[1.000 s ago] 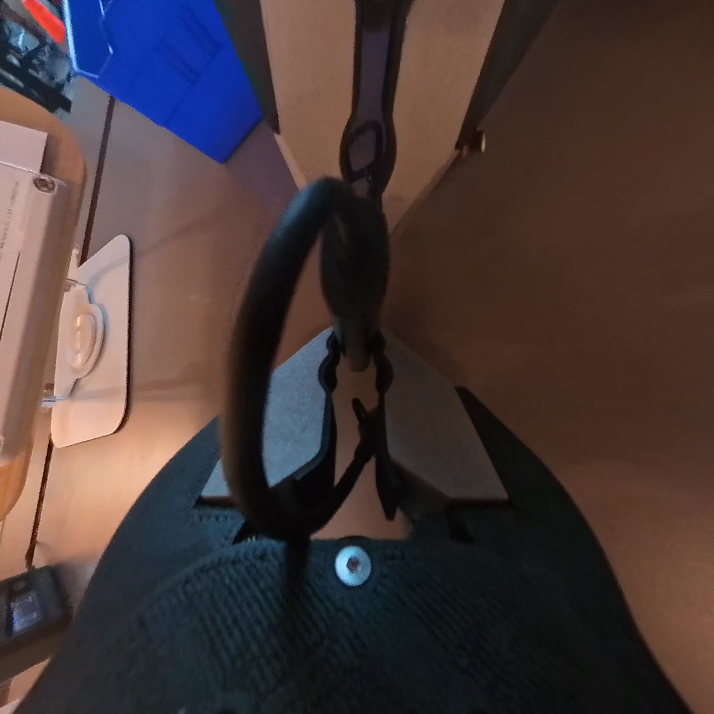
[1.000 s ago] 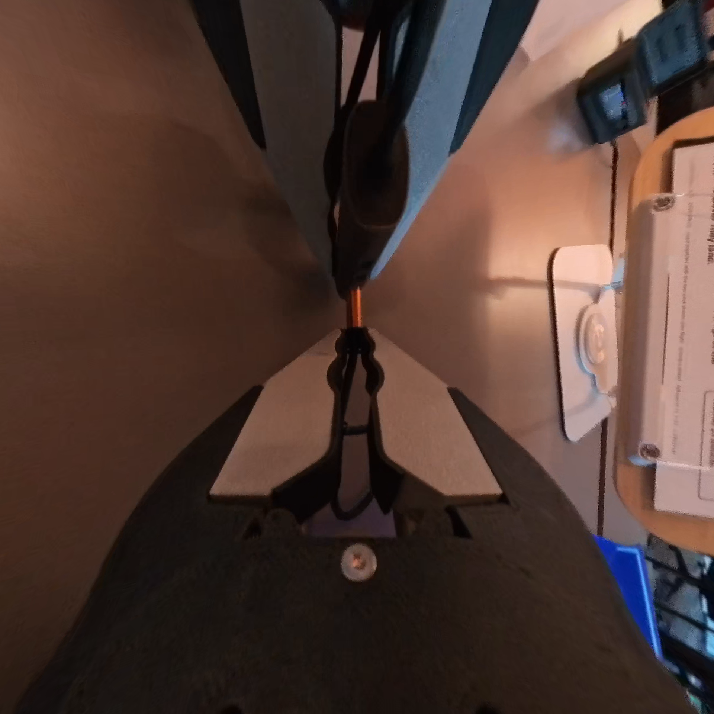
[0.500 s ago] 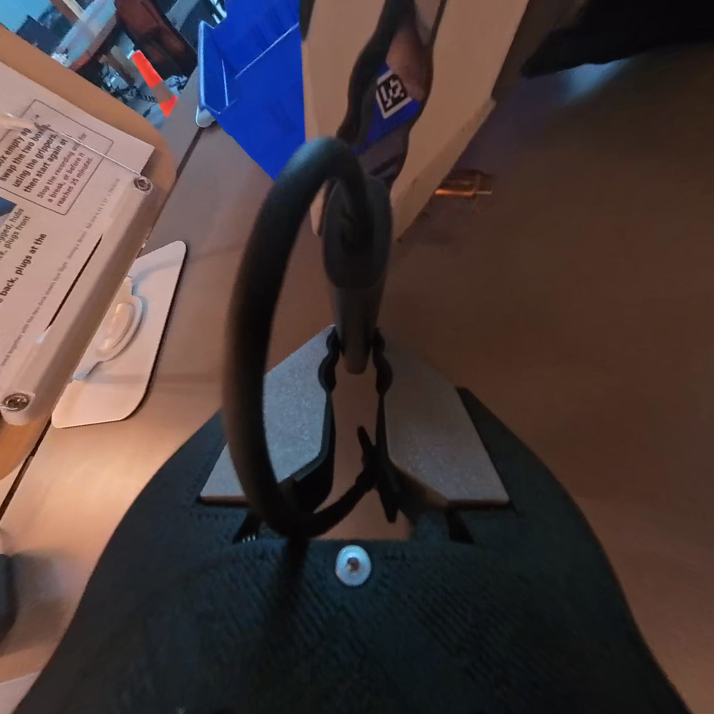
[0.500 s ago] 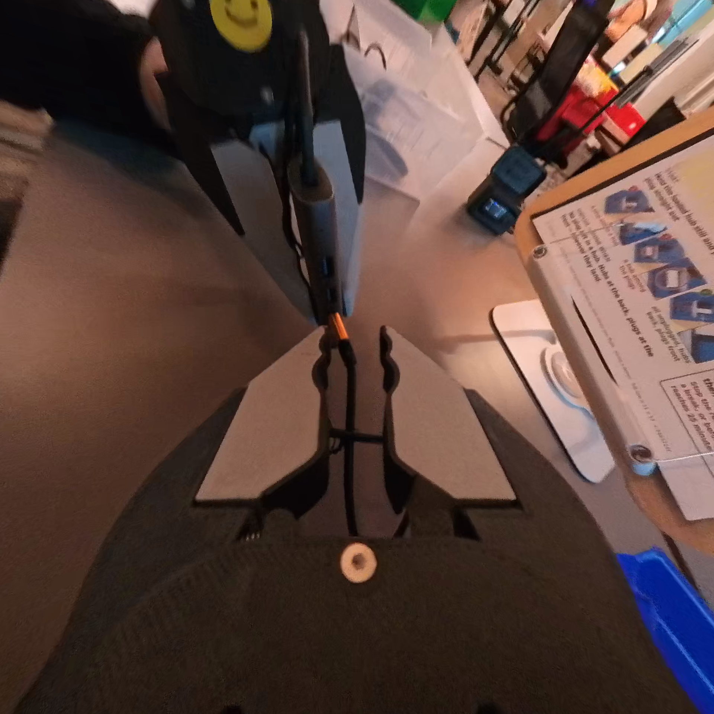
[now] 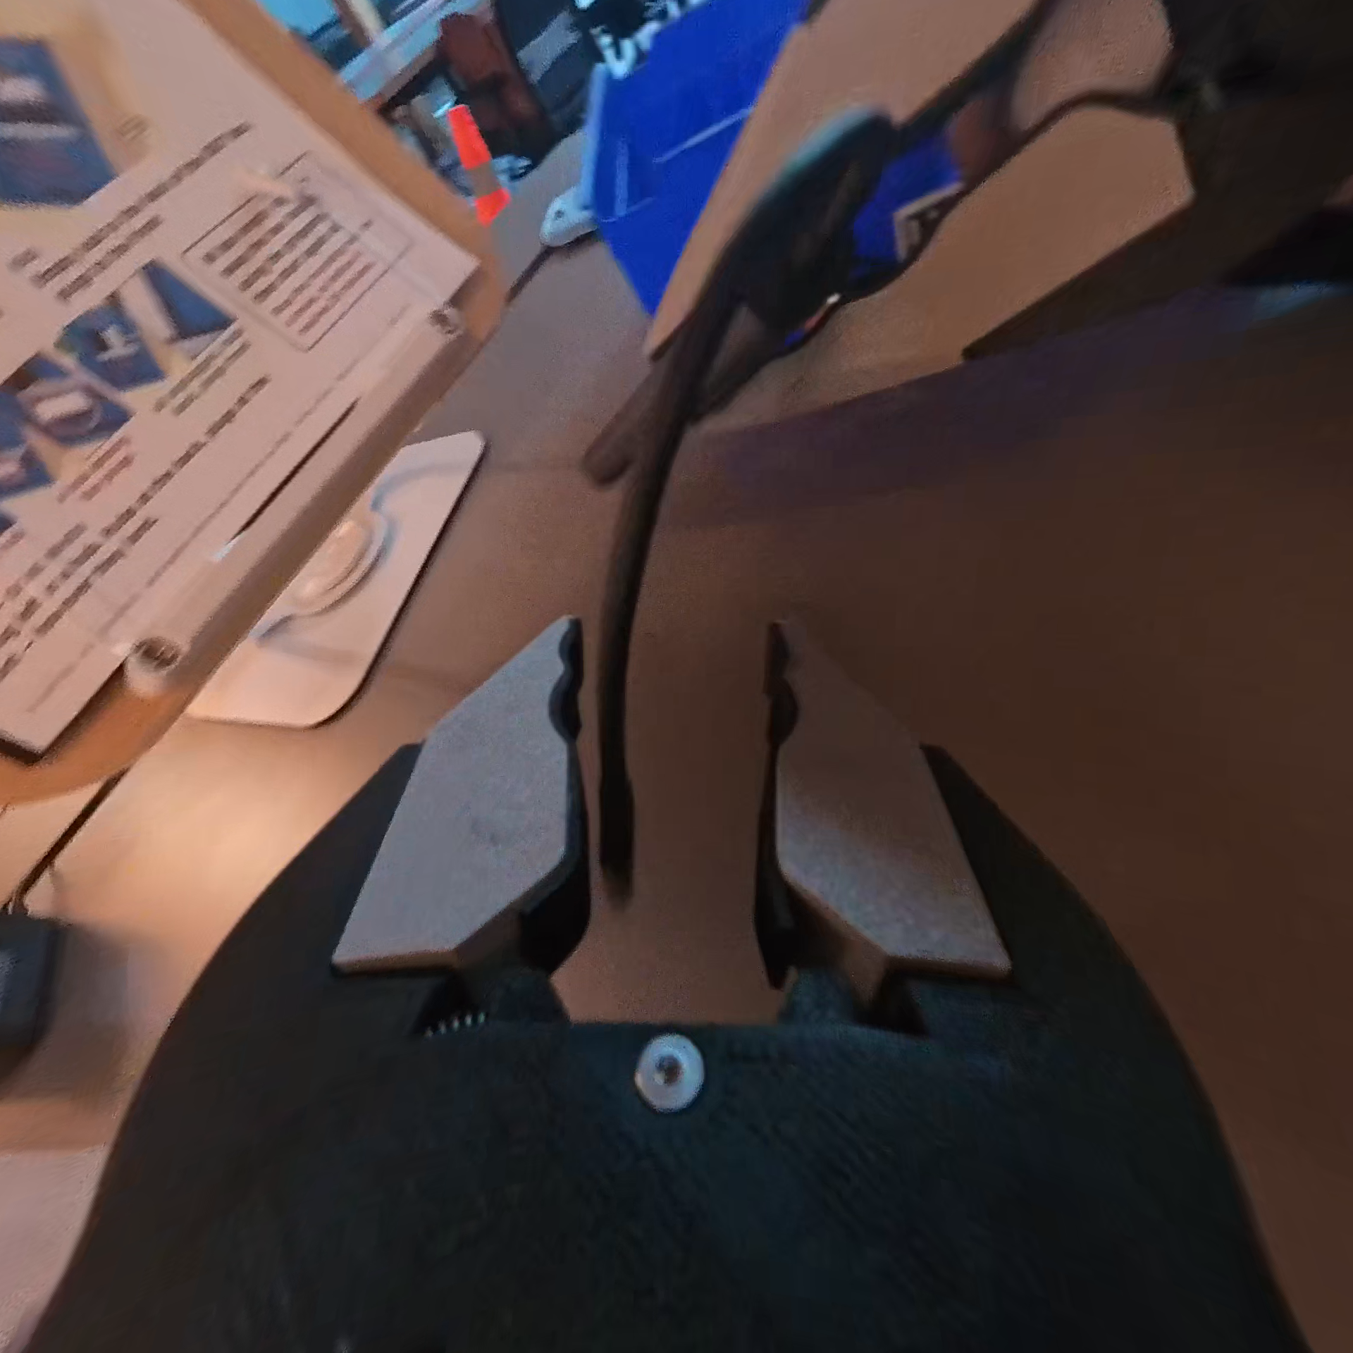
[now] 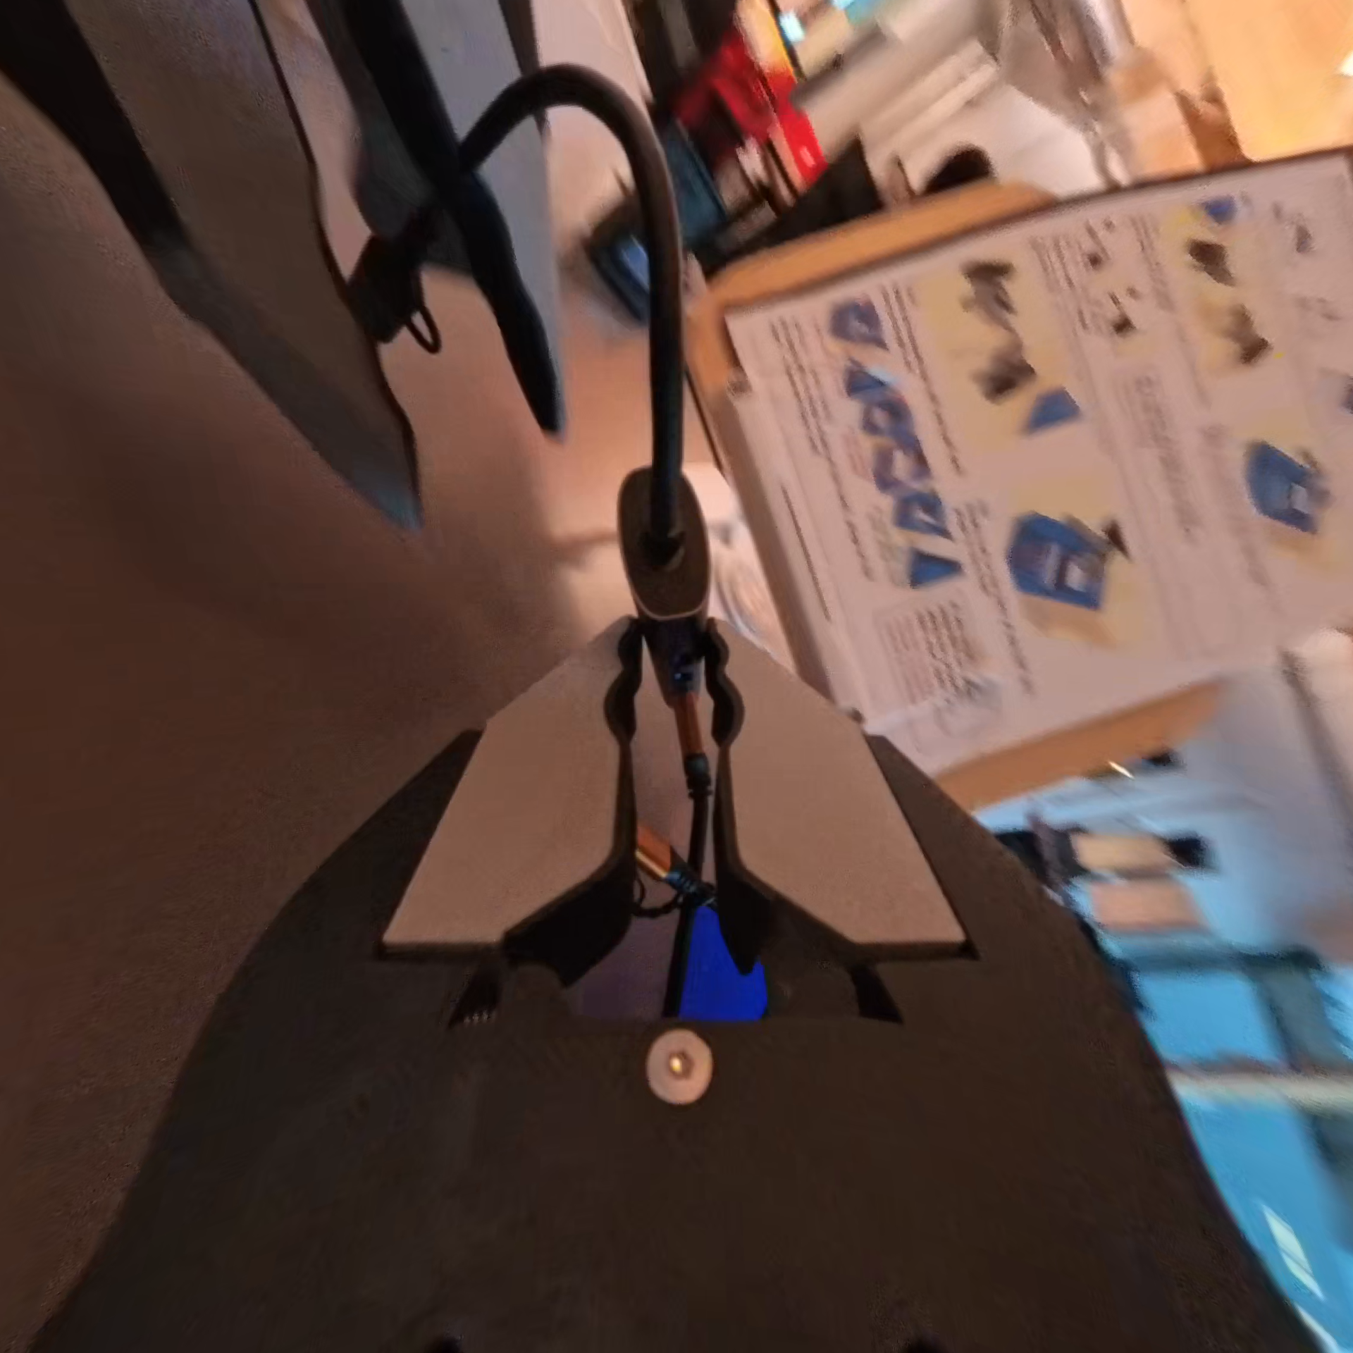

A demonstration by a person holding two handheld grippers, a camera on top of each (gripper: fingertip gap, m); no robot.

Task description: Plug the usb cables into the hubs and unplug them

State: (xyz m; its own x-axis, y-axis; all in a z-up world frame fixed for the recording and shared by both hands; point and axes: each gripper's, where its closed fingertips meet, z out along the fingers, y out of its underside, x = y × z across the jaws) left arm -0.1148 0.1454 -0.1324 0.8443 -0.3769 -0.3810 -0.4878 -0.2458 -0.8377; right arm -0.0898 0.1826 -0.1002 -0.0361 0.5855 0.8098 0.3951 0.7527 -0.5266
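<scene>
A tan tabletop (image 5: 1061, 622) fills both wrist views, with a workshop blurred behind: a blue bin (image 5: 659, 168) at twelve o'clock in the left view and a propped instruction board (image 5: 183, 366) at ten o'clock, the same board (image 6: 1061, 439) at two o'clock in the right view.

The left gripper (image 5: 673, 659) now stands with its jaws apart and nothing between the pads; half a second ago they were pinched on the hub's dark body. The hub's black cable (image 5: 630, 622) hangs loose through the gap and runs up toward one o'clock.

The right gripper (image 6: 670, 644) has its jaws drawn together on the grey USB hub (image 6: 665, 564), just below the cable end. An orange-collared plug (image 6: 692, 725) sits seated in the hub's lower end, its thin lead trailing down between the fingers. A second orange plug (image 6: 654, 858) lies loose lower in the gap.

So the hub has passed from left to right with one cable apparently plugged in. I judge that the freed left gripper would take the next plug or pull this one; motion blur leaves the seating depth uncertain.
</scene>
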